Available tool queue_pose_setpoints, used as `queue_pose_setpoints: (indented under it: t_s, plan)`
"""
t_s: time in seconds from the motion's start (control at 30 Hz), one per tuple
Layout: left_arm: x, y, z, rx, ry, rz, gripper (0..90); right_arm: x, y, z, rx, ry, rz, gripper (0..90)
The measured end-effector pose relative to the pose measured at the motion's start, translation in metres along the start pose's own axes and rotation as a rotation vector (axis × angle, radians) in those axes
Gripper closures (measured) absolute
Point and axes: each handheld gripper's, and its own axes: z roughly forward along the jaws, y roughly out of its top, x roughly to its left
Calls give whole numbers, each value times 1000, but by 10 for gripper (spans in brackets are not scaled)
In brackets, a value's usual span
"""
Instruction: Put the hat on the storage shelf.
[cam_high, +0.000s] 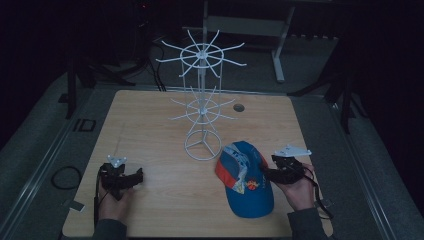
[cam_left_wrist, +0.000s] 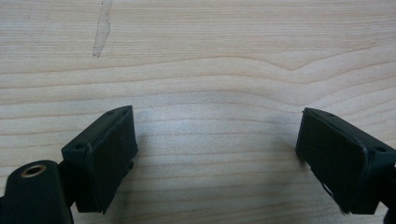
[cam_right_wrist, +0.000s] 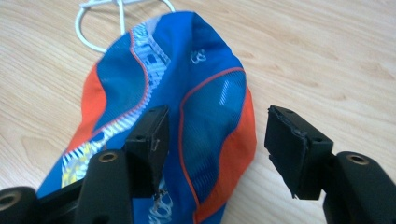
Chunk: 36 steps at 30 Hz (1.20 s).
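Room: dark around the tabletop, with a grey floor, black cables and the legs of a pale frame behind it.
Tabletop: light wood with visible grain, rectangular, with a small round hole near its far edge; a faint pale streak crosses the grain in the left gripper view.
Rack: white wire stand with two tiers of radiating hooks, upright on a ring base near the middle of the tabletop, hooks bare.
Cap: blue with orange panels and a patterned strip, lying flat on the tabletop at the near right, brim toward the person, its crown just beside the rack's ring base.
Right hand-held gripper: held in the person's right hand at the cap's right edge, released, jaws spread wide. In the right gripper view one jaw hangs over the cap's mesh side panel and the other over bare wood beside it; the pads do not press the cloth.
Left hand-held gripper: well apart from the cap, at the near left, released, jaws wide over bare wood, nothing between them.
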Motion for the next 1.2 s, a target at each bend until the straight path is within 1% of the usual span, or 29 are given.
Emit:
queue_pose_setpoints:
  t_s: [0.23,0.3,0.37,0.4,0.43,0.47,0.53,0.63,0.7,0.73,0.8,0.83,0.9,0.97,1.0,1.07,1.1,1.2]
  plan:
    - [0,0,0,1,-1,2,128,10,16,5,-20,24,-17,360]
    - [0,0,0,2,-2,4,128,12,20,11,1,23,-32,355]
    - [0,0,0,2,-2,5,128,13,24,20,31,28,-37,388]
    - [-1,0,0,1,-3,5,128,14,25,25,42,30,-34,393]
    - [-1,0,0,1,-3,5,128,14,25,25,42,30,-34,393]
    - [-1,0,0,1,-3,6,128,15,29,35,62,33,-29,399]
    - [-1,0,0,1,-3,6,128,15,32,43,74,36,-27,399]
    - [-1,0,0,0,-4,6,128,15,37,57,111,39,-20,395]
    - [-1,0,0,2,-5,8,128,14,40,66,139,43,-6,396]
    - [-1,0,0,2,-5,9,128,14,40,69,151,42,-2,415]
    - [-1,0,0,2,-6,9,128,11,41,78,190,75,20,447]
    - [-1,0,0,2,-6,9,128,11,42,82,208,75,25,466]
    - [-1,0,0,2,-8,11,128,10,43,89,251,76,30,549]
    - [-1,0,0,2,-9,12,128,8,44,93,269,88,26,704]
    - [-1,0,0,3,-10,14,128,7,45,93,271,93,28,782]
    - [-1,0,0,3,-11,15,128,6,47,90,250,111,26,881]
    - [-1,0,0,3,-12,15,128,5,49,87,242,121,29,888]
    - [-1,0,0,2,-13,17,128,2,54,78,224,120,-1,892]
